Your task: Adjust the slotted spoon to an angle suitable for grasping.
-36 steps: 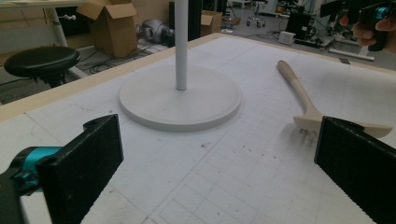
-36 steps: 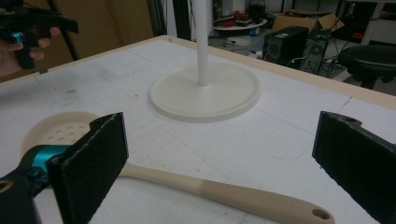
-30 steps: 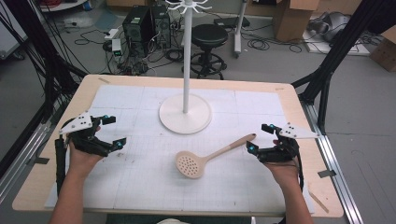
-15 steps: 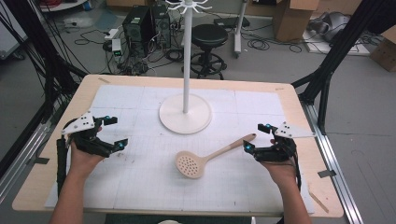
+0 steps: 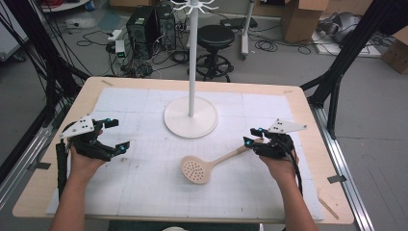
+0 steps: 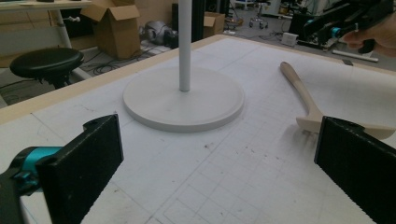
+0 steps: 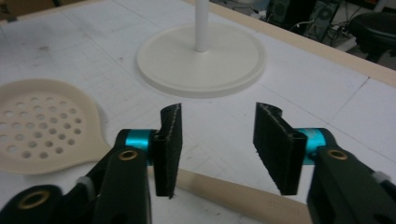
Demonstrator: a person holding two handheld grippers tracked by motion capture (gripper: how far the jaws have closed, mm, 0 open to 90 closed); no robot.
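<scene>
Where jaws gape, spoon handle (image 7: 233, 191) between.

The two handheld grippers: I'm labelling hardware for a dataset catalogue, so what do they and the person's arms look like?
Both the left gripper and the right gripper have black bodies, cyan accents near the tips and a pale grey three-cornered plate on top. Their fingers are flat black ribbed pads on cyan sleeves, with brass-coloured pivots. A black cable trails along each forearm. The forearms are bare, with no sleeves in sight.

No readable text, labels, brands or numbers are showing anywhere. Faint marks are sitting on the spoon handle (image 7: 261, 198) in the right gripper view, too blurred to make out.
</scene>
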